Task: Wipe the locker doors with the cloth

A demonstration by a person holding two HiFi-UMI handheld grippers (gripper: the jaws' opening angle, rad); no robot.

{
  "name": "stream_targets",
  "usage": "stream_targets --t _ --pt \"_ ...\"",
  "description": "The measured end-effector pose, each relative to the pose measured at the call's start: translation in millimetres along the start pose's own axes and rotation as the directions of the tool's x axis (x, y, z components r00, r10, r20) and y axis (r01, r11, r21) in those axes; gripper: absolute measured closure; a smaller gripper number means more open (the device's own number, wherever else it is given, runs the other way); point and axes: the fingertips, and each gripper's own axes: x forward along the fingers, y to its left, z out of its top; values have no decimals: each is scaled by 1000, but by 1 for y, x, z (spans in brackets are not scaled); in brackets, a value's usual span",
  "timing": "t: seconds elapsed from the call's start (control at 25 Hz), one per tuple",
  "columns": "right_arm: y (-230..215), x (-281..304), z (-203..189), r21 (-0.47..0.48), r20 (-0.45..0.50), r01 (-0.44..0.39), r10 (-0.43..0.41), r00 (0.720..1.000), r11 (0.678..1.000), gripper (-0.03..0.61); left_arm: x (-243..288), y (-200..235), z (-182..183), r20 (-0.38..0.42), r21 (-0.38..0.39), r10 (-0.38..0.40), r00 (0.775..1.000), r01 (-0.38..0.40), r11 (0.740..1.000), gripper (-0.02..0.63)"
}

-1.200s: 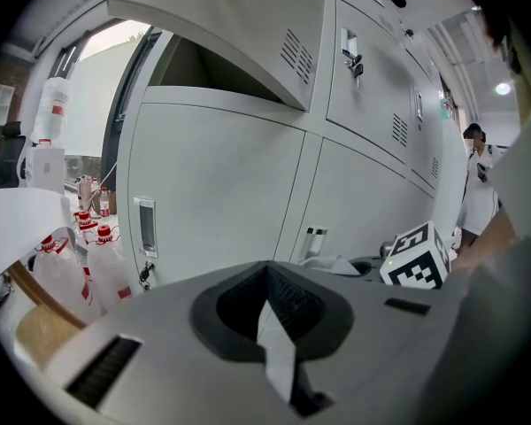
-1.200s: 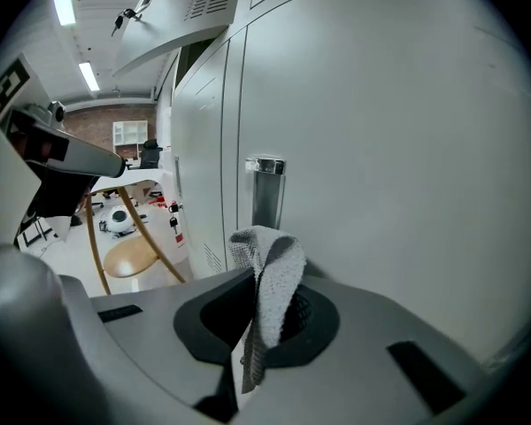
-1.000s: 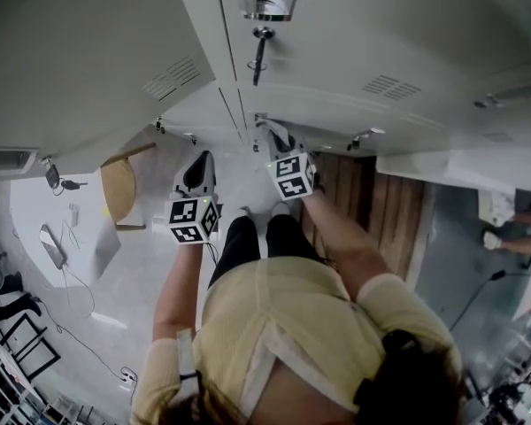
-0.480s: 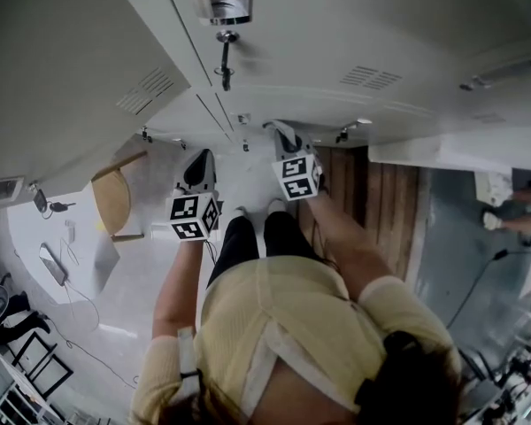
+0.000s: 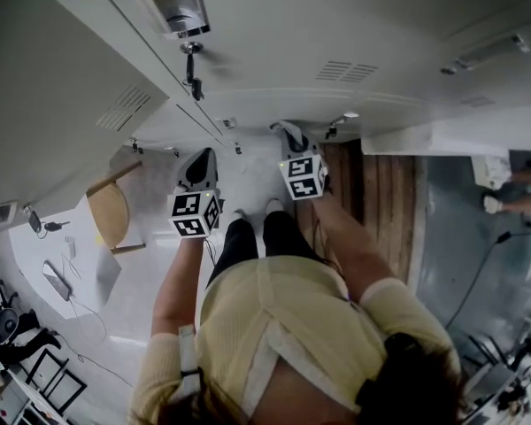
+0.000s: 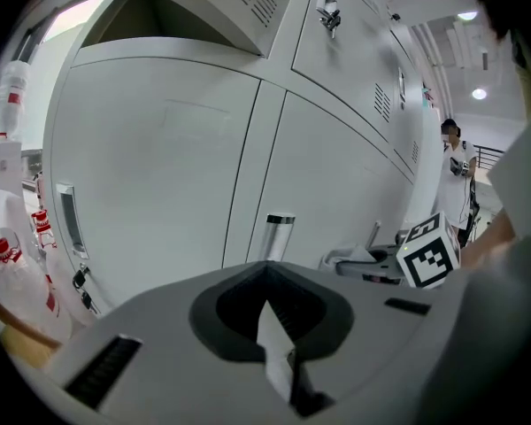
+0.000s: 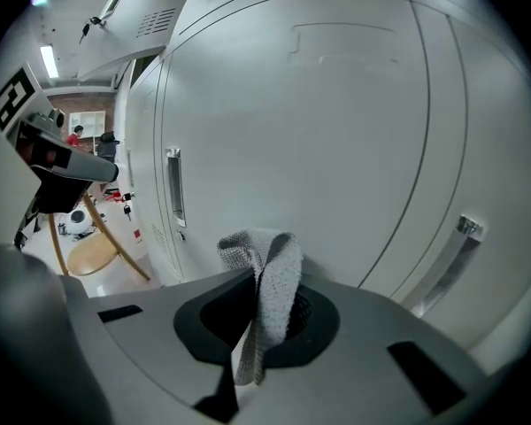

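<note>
My right gripper (image 7: 248,330) pinches the grey cloth (image 7: 273,277) near a locker door (image 7: 319,140). My left gripper (image 6: 276,348), jaws pressed together and empty, faces a bar handle (image 6: 278,235) on another door.

Pale yellow short-sleeved top (image 5: 283,326), black trousers (image 5: 243,246), grey left hand-held gripper (image 5: 202,158), grey right hand-held gripper (image 5: 283,131)

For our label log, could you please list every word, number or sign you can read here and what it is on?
No legible text anywhere.
Plastic bag: red print, too blurred to read.
Marker cube: black-and-white code squares, no letters.
Cloth: no print.
</note>
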Motion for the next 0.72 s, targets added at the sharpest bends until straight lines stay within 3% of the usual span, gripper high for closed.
stream_targets --t 0.72 --pt "-54 -32 -13 72 -15 133 -132 991 989 568 32 -24 13 -11 9 -67 998 67 998 627"
